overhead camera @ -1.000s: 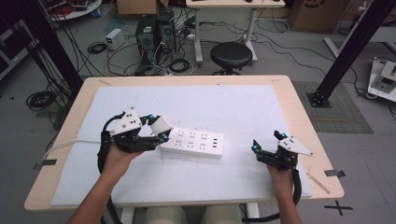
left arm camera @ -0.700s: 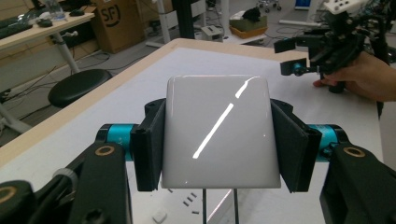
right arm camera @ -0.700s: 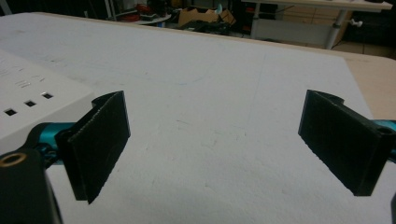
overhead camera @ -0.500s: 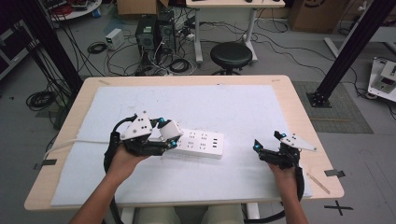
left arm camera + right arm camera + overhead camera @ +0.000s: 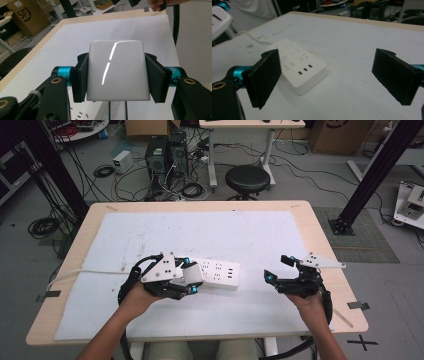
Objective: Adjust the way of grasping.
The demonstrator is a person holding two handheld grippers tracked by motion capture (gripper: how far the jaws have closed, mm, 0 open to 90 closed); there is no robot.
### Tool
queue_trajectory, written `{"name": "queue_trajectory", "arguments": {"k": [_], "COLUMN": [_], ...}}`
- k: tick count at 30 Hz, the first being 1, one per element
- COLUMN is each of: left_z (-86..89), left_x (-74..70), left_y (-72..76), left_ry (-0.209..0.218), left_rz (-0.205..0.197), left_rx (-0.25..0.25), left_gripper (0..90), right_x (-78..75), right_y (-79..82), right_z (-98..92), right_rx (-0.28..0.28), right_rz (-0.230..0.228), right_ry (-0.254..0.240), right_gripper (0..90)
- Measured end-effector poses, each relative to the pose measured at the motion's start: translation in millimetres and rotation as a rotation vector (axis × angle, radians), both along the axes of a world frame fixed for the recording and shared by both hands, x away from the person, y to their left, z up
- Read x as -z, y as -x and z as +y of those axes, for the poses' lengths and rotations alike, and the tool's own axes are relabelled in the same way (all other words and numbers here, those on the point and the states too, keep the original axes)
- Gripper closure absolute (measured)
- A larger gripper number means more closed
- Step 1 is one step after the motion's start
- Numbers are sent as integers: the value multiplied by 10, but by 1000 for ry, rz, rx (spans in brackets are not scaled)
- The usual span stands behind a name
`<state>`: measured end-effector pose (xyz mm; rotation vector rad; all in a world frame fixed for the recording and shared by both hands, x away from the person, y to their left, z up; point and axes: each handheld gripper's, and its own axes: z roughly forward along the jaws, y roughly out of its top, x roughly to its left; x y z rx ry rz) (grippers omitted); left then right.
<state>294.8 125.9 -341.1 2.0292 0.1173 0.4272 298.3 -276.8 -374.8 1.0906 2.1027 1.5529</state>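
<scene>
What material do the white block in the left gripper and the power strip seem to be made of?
White block: probably glossy moulded plastic, since a sharp light streak reflects on its smooth face. Power strip: likely white plastic with a duller finish, with no comparable glare.

Before us a light wooden table under a white mat. Beyond it we note grey floor strewn with cables, a black round stool, computer towers, cardboard boxes, black frame posts.
</scene>
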Motion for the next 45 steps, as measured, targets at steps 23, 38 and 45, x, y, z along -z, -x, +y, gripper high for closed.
{"name": "queue_trajectory", "arguments": {"k": [23, 38, 45], "left_z": [-214, -373, -431], "left_x": [64, 103, 103], "left_y": [-37, -13, -13], "left_ry": [-68, -109, -121], "left_rz": [-126, -213, -233], "left_rx": [57, 70, 81], "left_gripper": [425, 425, 425], "right_x": [-72, -54, -48], "right_y": [47, -71, -121], "right_z": [401, 672, 779], "right_rx": [-178, -285, -314], "right_rz": [181, 343, 386], "right_ry": [-114, -193, -215], "right_gripper": [91, 91, 91]}}
